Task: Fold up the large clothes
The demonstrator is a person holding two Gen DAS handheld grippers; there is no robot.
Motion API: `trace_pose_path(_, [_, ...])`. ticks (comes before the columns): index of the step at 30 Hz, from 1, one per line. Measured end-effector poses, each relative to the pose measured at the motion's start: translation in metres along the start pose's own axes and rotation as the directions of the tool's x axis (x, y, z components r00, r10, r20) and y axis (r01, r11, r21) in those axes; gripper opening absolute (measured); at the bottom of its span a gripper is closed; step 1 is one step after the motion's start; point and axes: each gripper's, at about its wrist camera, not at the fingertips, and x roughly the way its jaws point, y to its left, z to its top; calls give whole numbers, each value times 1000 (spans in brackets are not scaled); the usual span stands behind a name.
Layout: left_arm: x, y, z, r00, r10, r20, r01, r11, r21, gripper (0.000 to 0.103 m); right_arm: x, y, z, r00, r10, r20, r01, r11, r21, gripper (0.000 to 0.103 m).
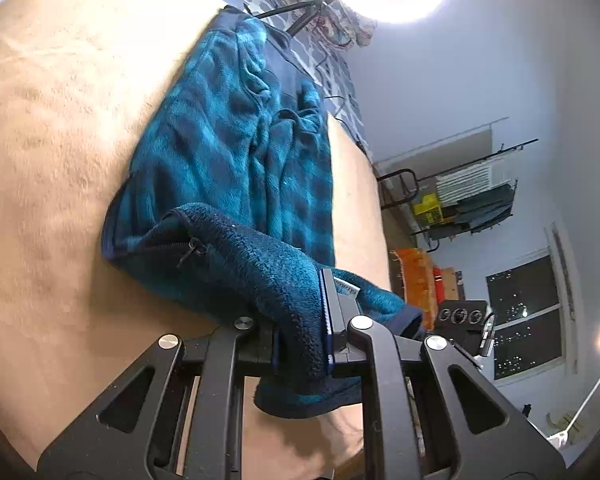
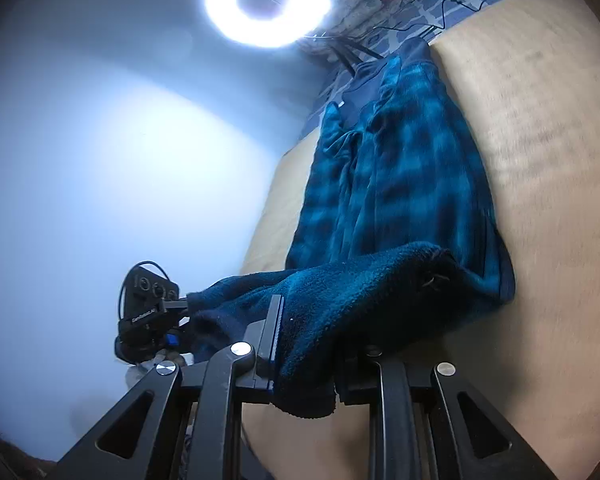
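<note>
Left gripper [image 1: 302,340] and right gripper [image 2: 306,344] each have jaws clamped on the near hem of the blue plaid fleece [image 1: 236,152], lying on the tan bed [image 1: 52,128]; next, carry the hem evenly toward the collar

A ring light [image 2: 267,3] blows out to white glare in both views — cool bluish cast, bent fisheye edges, slight motion blur.
</note>
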Motion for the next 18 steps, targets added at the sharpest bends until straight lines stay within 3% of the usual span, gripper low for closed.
trace_pose_path(9, [32,2,29,996,88,-2,-88,996,5,14,14,-6,32,996,-84,-22,84,996,-23,20])
trace_pose_path(18, [59,15,51,991,133,-15,-133,991,-21,15,39,-35,58,991,-125,-52,127,991,44,21])
